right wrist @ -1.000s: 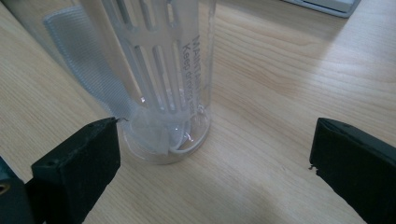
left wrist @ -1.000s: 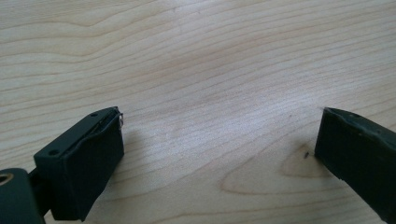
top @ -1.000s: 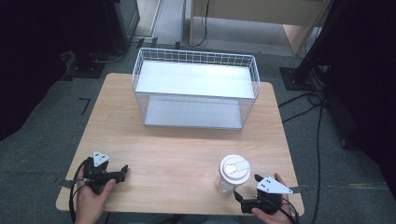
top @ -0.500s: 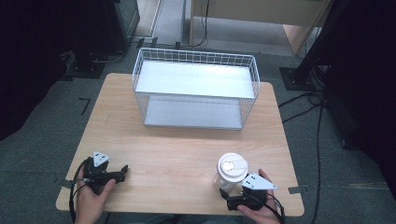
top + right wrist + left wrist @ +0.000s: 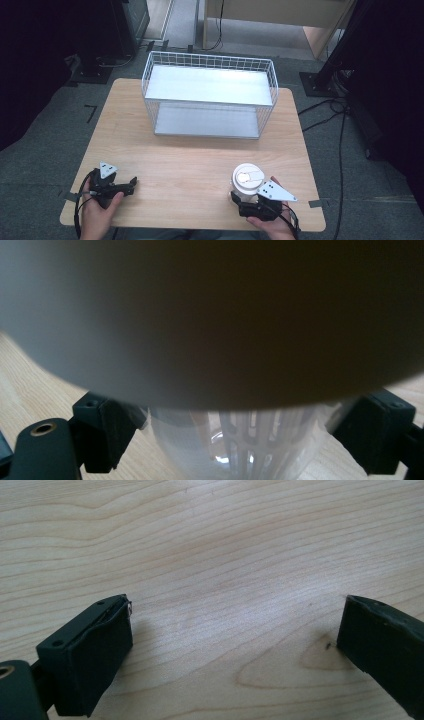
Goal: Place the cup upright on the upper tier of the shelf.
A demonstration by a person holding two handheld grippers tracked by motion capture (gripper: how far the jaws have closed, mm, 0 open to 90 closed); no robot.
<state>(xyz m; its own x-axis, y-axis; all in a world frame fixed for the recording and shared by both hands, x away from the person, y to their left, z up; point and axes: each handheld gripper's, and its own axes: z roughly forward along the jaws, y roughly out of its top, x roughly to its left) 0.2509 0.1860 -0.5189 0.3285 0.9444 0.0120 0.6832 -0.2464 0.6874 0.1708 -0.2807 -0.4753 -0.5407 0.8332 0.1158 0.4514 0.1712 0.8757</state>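
Observation:
A white lidded paper cup (image 5: 247,176) stands upright near the table's front right. My right gripper (image 5: 239,199) sits just behind its base, held by a hand. In the right gripper view the cup (image 5: 225,330) looms very close and blurred. The right gripper (image 5: 237,425) stands open, one jaw on each side of the cup's lower part, close to its walls. At the front left my left gripper (image 5: 131,183) rests low over the wooden table (image 5: 190,155) in a hand. It (image 5: 237,625) is open with bare wood between its jaws.
A white wire basket (image 5: 210,60) with a pale floor stands at the back middle of the table. Dark furniture legs and cables (image 5: 340,107) lie on the grey floor around the table.
My right gripper has slid left and forward from beside the cup until its jaws straddle the cup's base. The left gripper has stayed put.

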